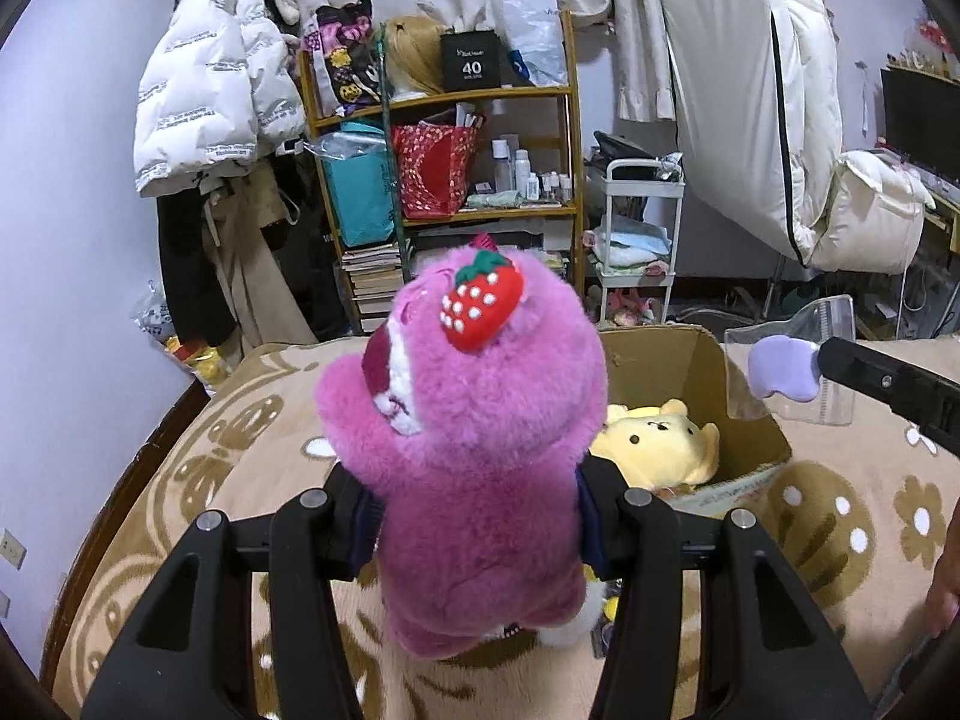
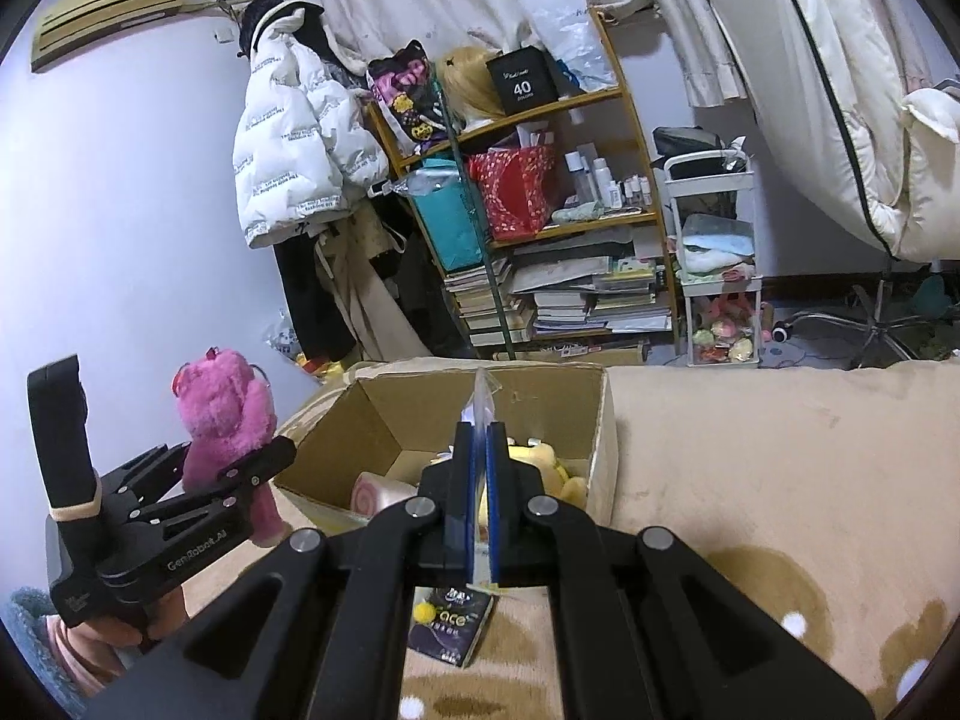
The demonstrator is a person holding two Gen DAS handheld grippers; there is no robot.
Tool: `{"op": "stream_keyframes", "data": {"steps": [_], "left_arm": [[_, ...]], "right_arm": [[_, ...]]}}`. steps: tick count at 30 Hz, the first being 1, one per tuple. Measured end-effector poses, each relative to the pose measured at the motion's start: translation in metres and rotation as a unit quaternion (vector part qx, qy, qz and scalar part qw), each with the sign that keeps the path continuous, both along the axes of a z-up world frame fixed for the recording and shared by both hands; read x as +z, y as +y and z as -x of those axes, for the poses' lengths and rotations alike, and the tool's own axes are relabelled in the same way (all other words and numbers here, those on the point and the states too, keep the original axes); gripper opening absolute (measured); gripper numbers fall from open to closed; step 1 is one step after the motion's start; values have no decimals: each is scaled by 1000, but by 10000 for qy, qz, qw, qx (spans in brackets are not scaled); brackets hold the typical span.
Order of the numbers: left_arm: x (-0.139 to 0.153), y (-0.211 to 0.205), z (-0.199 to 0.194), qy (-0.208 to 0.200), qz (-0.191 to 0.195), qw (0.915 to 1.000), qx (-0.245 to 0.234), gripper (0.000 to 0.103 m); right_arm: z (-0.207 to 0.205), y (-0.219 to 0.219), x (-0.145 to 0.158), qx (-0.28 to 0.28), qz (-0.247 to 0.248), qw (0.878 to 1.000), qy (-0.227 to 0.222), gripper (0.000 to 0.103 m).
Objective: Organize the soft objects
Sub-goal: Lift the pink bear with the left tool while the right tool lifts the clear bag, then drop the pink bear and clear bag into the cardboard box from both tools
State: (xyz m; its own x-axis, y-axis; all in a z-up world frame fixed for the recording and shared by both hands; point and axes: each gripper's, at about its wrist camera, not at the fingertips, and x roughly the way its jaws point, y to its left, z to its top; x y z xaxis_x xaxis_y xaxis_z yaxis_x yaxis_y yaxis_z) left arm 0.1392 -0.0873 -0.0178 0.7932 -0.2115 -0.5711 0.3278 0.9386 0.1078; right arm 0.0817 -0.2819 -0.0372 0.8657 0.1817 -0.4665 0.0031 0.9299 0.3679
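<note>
My left gripper [image 1: 474, 504] is shut on a pink plush bear [image 1: 474, 438] with a red strawberry on its head, held upright above the bed just left of the cardboard box [image 1: 750, 414]. The bear also shows in the right wrist view [image 2: 225, 420]. My right gripper [image 2: 479, 450] is shut on a clear plastic pouch [image 2: 482, 402], seen edge-on over the box [image 2: 432, 414]; in the left wrist view the pouch [image 1: 792, 360] holds a purple soft item [image 1: 780, 369]. A yellow plush [image 1: 660, 444] and a pink roll plush [image 2: 378, 495] lie in the box.
The box stands on a beige flower-pattern blanket [image 1: 840, 516]. A small dark packet [image 2: 453, 624] lies on the blanket under my right gripper. Behind stand a cluttered wooden shelf [image 1: 564, 204], hanging coats [image 1: 210, 108] and a white cart [image 1: 642, 228].
</note>
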Motion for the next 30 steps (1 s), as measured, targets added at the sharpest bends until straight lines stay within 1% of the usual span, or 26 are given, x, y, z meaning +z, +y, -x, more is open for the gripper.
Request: {"op": "stream_keyframes", "data": {"steps": [3,9,13,16,18,19,20,23,26,30], "left_arm": [[-5,-3,-13,132,5,9999,11,51],[-19,-2,-37,602,152,9980,113,51],[-24,-1,-44,755,276,9967,138,52],[-26,0,-45,782,264,9965,143,53],[-27,0,-46,818,268,9962,128,59],[-27,0,-46,835,289,9960,117,65],[-27,0,-45,830,284,9961,120,73],[-25,-2,-42,702,161,9973,156,84],[-24,-3,-39,658,64,9976,186,88],[-26,-1,-33,679,-2,9974,227,90]], "right_arm": [[-9,1,-7,64,28,10000,41,4],[-22,2,-16,143,116,9998,56,4],[-28,1,-20,134,32,9999,83,4],[-32,-2,-24,119,-69,9998,123,4],[-33,-5,-26,108,-167,9997,155,4],[-33,-6,-27,120,-224,9995,161,4],[-33,-7,-28,132,-284,9994,166,4],[-34,-7,-28,224,-377,9990,119,4],[-36,-5,-30,342,-392,9985,158,5],[-37,-1,-38,330,-267,9986,324,8]]}}
